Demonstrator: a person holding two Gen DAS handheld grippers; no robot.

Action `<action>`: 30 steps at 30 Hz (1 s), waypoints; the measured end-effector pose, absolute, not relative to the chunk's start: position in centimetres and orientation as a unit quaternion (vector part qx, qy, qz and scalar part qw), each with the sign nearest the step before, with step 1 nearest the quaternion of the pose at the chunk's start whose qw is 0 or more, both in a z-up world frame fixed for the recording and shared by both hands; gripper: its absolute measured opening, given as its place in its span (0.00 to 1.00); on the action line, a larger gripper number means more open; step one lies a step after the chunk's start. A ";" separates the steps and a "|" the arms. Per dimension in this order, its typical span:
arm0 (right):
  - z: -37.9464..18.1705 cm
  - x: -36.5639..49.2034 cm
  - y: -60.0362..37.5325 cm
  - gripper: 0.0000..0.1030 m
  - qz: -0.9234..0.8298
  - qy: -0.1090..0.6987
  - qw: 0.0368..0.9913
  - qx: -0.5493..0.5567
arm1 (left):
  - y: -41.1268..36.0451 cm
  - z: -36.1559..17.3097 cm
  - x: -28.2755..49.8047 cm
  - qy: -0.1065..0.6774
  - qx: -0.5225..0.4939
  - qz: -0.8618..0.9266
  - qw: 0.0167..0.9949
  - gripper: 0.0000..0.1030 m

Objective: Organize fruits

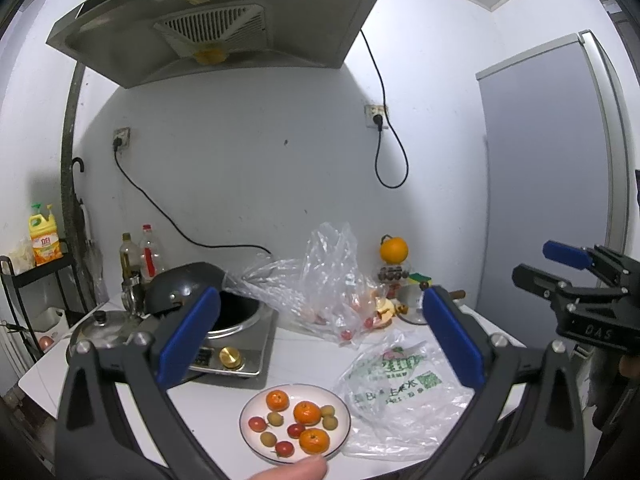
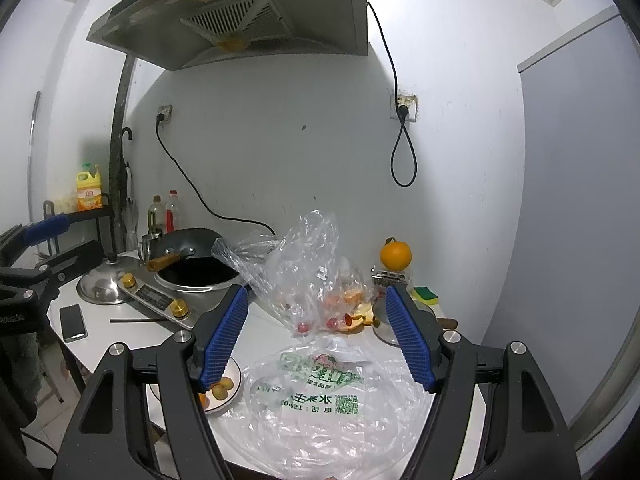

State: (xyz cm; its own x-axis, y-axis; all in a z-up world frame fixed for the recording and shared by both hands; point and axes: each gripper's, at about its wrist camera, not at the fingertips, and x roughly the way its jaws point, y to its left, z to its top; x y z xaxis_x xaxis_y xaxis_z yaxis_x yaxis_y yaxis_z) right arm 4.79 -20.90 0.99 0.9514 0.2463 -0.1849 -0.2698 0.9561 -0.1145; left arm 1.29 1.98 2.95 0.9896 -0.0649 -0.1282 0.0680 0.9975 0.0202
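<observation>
1. White plate (image 1: 246,408) stands near the front edge of the table (image 1: 304,356), and it carries three small oranges (image 1: 307,413), some red cherry tomatoes (image 1: 257,423) and several small yellow-green fruits (image 1: 275,418).
2. Just right of the plate lies a flat plastic bag with green print (image 2: 320,392), and it touches the plate rim.
3. Behind it, toward the middle of the table, a clear crumpled bag (image 1: 328,280) stands up; inside it some red tomatoes and orange pieces are visible.
4. One big orange (image 2: 395,255) sits on top of a small object near the back right corner of the table.
5. On the left side of the table there is a cooker with a black wok (image 2: 192,258), a metal lid (image 2: 105,280) and a phone (image 2: 73,322).
6. The left gripper (image 1: 320,332) is released, its blue pads wide apart above the plate, with nothing between them.
7. The right gripper (image 2: 316,340) is also released; its pads stand apart above the printed bag and touch nothing.
8. A fingertip (image 1: 296,470) shows at the bottom edge of the left wrist view.
</observation>
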 end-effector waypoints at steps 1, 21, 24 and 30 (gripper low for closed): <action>0.9 4.8 -20.9 0.72 0.131 0.085 0.985 -0.069 | 1.9 2.9 1.2 0.062 0.015 -0.032 0.997 1.00; 0.7 4.9 -21.1 0.72 0.129 0.087 0.986 -0.066 | 1.6 2.9 1.0 0.061 0.014 -0.038 0.997 1.00; 0.6 4.9 -21.2 0.72 0.129 0.087 0.986 -0.066 | 1.6 2.9 1.1 0.061 0.014 -0.037 0.997 1.00; 0.6 4.9 -21.2 0.72 0.129 0.087 0.986 -0.066 | 1.6 2.9 1.1 0.060 0.013 -0.038 0.997 1.00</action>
State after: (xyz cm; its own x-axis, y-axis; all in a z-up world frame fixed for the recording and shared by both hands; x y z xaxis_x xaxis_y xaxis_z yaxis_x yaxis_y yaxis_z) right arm 4.92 -21.15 0.60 0.9517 0.2426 -0.1882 -0.2657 0.9579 -0.1086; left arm 1.11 1.63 2.90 0.9899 -0.0746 -0.1202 0.0777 0.9967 0.0213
